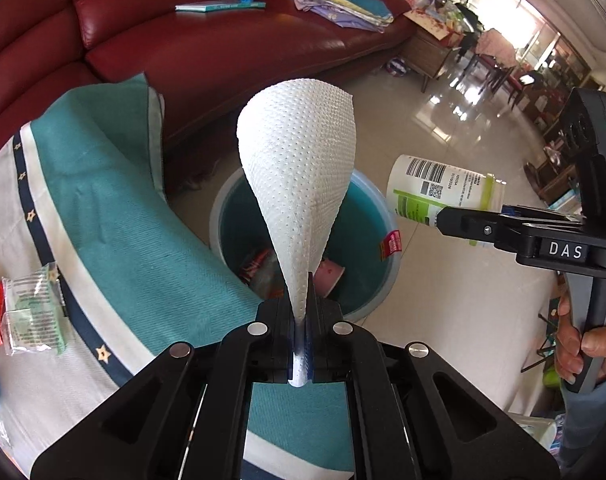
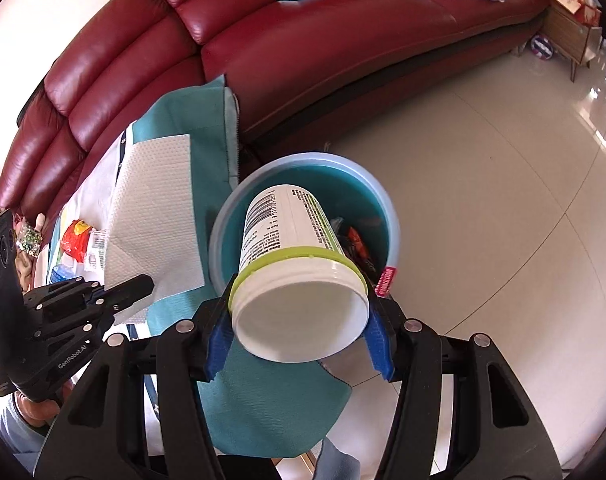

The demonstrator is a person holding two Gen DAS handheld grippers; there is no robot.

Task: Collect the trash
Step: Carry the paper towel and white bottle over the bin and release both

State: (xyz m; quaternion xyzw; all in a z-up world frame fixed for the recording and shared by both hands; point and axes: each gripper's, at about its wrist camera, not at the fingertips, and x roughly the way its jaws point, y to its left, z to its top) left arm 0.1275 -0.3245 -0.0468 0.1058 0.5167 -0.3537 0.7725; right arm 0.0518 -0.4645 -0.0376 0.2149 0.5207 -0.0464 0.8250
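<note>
We are at the drop step: over the blue bin (image 2: 387, 216), our left gripper (image 1: 301, 300) pinches a paper towel (image 1: 299, 152) and our right gripper (image 2: 299, 340) clamps a white container (image 2: 295, 268), so next both jaws must open above its rim.

red leather sofa (image 1: 207, 40), teal tablecloth (image 1: 115, 200), book (image 1: 219, 6)
</note>
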